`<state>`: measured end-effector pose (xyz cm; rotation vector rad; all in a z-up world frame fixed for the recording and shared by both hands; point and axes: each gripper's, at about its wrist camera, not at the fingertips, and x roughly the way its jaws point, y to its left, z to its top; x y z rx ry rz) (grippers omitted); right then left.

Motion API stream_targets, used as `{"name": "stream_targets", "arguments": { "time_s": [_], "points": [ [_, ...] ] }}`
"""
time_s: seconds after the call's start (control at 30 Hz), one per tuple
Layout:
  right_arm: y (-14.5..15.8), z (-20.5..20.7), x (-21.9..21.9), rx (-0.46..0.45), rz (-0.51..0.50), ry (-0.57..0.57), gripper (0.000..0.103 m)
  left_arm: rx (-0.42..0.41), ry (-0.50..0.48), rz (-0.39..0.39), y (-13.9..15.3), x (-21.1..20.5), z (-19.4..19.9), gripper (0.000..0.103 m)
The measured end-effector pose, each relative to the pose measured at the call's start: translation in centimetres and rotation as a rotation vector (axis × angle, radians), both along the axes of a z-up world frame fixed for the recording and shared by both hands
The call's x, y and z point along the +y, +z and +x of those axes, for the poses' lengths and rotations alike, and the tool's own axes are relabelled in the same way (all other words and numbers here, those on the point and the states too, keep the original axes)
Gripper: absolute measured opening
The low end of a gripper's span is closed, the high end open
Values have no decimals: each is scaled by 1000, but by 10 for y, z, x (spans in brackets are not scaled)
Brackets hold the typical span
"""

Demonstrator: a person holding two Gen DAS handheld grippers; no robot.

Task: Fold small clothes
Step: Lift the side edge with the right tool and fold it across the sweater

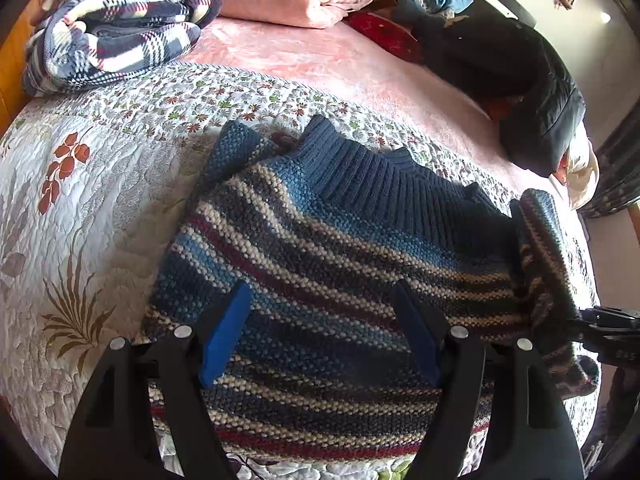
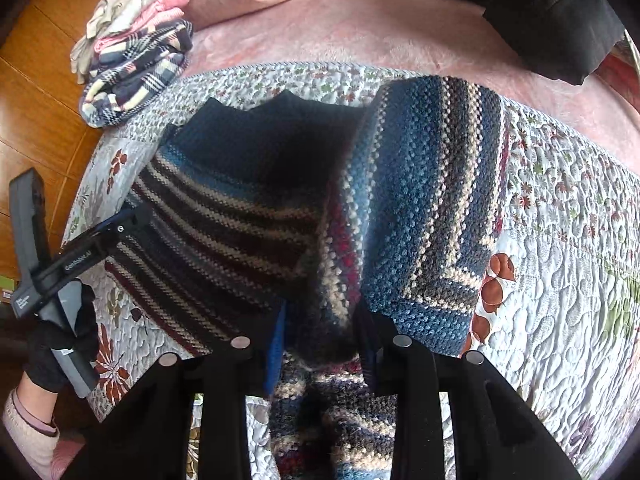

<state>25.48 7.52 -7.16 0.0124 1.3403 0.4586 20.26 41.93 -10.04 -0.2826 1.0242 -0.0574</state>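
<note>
The left gripper (image 1: 320, 332) hovers wide open over the striped sweater (image 1: 320, 248). The right gripper (image 2: 320, 344) pinches a sweater sleeve (image 2: 424, 208) — lifted above the quilt (image 2: 568, 240).

On my left gripper (image 2: 60, 280), seen from the right wrist, small white lettering ran along the black bar, too blurred to read. I found no other text.

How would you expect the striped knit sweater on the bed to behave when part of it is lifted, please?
The striped knit sweater is probably floppy: the part pinched by the right hand-held gripper drapes and folds. Its chunky knit suggests it is fairly heavy for its size. The coarse texture should grip the floral quilt rather than slide.
</note>
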Motion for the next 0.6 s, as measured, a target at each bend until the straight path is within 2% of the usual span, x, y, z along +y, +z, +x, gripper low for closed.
{"name": "stream_targets", "arguments": {
  "time_s": [0.13,0.27,0.37,0.6],
  "points": [
    [-14,1,0,36,37,-17,43,-7,-13,-10,3,-5,0,73],
    [-21,-1,3,38,73,-23,58,-20,-39,-24,9,-13,0,73],
    [-23,-1,3,37,109,-26,65,-24,-59,-44,12,-19,0,73],
    [-5,-11,-27,40,272,-109,66,0,-118,-127,15,-36,1,73]
  ]
}}
